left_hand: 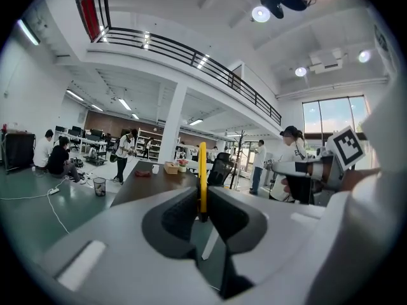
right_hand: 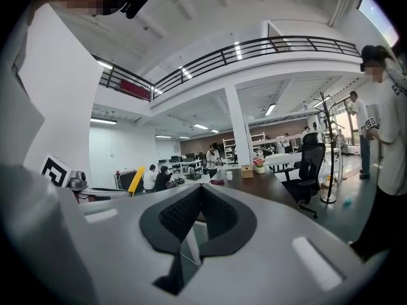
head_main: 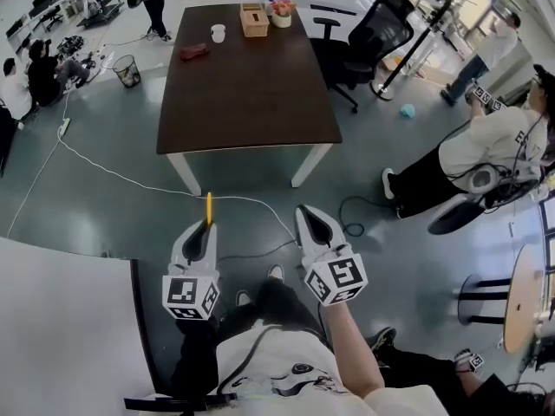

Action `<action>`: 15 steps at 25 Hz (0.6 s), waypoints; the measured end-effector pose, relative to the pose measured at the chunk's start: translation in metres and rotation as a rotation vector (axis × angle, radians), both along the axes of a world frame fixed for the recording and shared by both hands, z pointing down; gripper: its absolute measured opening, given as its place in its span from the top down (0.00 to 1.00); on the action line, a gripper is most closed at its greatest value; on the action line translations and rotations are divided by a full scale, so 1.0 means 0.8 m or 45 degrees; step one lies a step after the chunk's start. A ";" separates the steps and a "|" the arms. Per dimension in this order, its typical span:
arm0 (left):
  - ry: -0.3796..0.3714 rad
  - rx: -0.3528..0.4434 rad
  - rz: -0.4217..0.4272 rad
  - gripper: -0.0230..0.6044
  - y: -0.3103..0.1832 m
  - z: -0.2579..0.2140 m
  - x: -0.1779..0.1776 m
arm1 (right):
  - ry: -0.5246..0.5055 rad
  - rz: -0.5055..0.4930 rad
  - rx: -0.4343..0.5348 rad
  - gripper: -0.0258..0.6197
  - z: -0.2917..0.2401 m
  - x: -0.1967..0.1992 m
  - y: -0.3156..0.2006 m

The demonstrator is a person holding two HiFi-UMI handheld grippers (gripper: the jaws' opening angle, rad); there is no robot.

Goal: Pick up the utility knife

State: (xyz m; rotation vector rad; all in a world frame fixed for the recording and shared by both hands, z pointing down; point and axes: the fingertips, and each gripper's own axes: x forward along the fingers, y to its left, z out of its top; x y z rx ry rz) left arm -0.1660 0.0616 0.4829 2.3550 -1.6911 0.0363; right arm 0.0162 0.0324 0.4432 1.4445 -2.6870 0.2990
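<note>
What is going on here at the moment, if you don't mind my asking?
A person stands a little way back from a dark table with a gripper in each hand. The left gripper is shut on a yellow knife, which sticks out past its jaws and is held up in the air. The right gripper is beside it, shut with nothing in it. The knife looks already picked up.

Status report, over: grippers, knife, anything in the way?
Left gripper shut on knife, off the table. Right gripper shut, empty. Table ahead, apart from both.
</note>
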 end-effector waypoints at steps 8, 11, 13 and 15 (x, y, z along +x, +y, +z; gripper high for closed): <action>0.006 0.076 -0.035 0.89 0.012 -0.042 0.019 | -0.022 0.017 0.061 0.96 -0.024 0.028 0.020; 0.001 0.112 -0.076 0.89 0.014 -0.059 0.027 | -0.030 0.017 0.119 0.96 -0.040 0.032 0.019; -0.008 0.132 -0.093 0.89 0.012 -0.066 0.033 | -0.042 0.022 0.151 0.96 -0.048 0.035 0.016; -0.030 0.151 -0.096 0.89 0.011 -0.073 0.042 | -0.054 0.024 0.174 0.96 -0.054 0.039 0.015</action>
